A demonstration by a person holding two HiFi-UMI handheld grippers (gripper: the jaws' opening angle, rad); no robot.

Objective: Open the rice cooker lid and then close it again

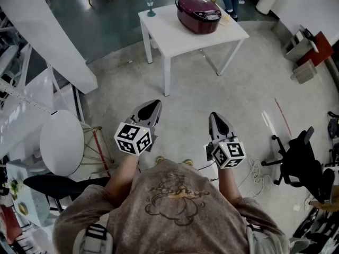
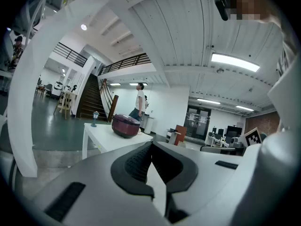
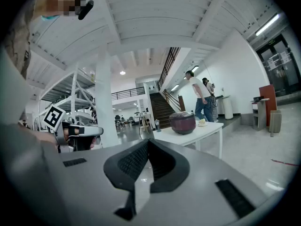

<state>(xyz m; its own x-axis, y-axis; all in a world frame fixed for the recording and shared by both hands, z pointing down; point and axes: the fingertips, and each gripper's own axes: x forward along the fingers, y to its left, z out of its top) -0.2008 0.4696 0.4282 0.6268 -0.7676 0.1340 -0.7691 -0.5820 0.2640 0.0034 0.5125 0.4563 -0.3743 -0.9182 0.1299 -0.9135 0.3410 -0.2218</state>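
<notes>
The maroon rice cooker, lid shut, is seen on the white table at upper centre. The left gripper and right gripper, lower centre, are closed on nothing; approached so, the cooker could be shoved.

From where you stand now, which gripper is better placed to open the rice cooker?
Right, marginally. Both are shut, empty and far from the rice cooker; the right gripper lines up with it more closely than the left gripper.
</notes>
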